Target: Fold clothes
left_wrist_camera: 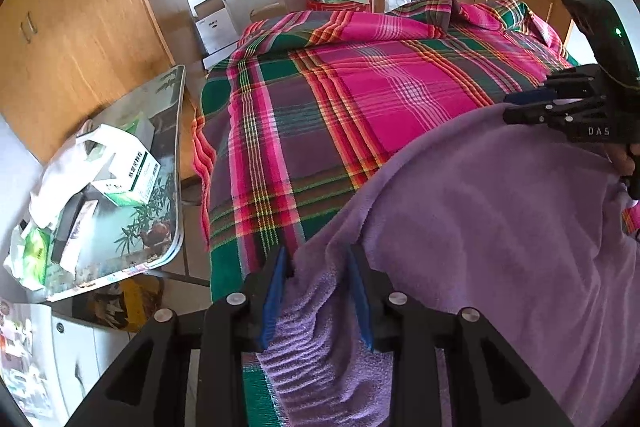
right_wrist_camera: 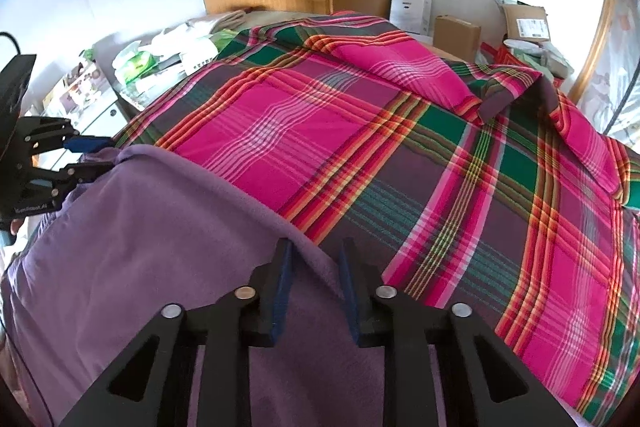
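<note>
left gripper (left_wrist_camera: 320, 259) astride purple garment (left_wrist_camera: 500, 211) edge

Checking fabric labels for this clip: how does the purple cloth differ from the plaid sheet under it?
The purple cloth is one plain colour and fuzzy; the plaid sheet is striped pink, green and red and looks flat-woven. The cloth covers only the near part of the bed; the sheet spreads across it. The cloth sits between the fingers of both grippers; the sheet is ungripped. Both are rumpled.
</note>
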{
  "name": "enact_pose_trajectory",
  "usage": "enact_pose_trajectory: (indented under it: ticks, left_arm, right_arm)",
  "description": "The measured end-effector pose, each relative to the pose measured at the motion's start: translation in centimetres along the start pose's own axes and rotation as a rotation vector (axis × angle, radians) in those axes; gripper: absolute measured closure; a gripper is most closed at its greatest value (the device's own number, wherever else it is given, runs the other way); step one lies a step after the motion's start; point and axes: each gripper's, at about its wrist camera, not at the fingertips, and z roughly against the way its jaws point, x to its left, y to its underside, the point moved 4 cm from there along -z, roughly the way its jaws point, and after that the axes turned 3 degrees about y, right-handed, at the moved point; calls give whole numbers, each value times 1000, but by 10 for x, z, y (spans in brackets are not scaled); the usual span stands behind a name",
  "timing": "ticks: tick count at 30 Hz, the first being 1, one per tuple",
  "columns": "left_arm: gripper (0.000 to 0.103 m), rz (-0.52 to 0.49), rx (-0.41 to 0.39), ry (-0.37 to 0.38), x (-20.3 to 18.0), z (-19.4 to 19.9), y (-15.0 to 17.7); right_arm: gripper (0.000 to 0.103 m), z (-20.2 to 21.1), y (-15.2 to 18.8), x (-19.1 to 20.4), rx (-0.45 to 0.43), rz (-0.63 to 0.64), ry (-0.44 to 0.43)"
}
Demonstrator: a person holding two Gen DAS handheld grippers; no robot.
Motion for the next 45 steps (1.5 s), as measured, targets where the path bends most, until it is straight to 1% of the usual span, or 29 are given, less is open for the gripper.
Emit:
enact_pose_trajectory:
  ticks: [2,3,4,6,9,12,18,25,34,41,45]
  left_arm:
    - [82,0,5,-8,0,0,-1]
    - [93,1,5,-18,0,0,-1]
    - [95,2,5,-29,0,0,-2]
    - [97,9,-6,-34,0,2,-3]
    - [97,29,-36,-47,2,9,-4]
    - [97,53,-57,-40,5,19,-6]
    - [97,43,-104,-69,-1,39,-8]
    - [97,27,-163,-92,-13,70,-4]
    - [97,30,-212,-92,-29,108,19]
    - [97,23,-264,-98,-39,136,40]
    - [97,12,-277,-106,-47,147,51]
  right_arm:
    - [85,0,-1,1,10,0,4]
    - [89,1,-1,2,11,2,5]
    - [94,1,-1,3,13,4,7]
    - [97,2,0,5,15,9,15]
    - [100,5,0,4,12,-4,16]
    - [100,19,-1,5,-35,-18,29]
    - [100,54,0,17,-113,4,59]
    - [100,94,15,37,-169,33,84]
    - [100,142,40,65,-232,34,95]
    - [100,167,63,90,-252,61,114]
    - [100,180,78,105,-260,76,129]
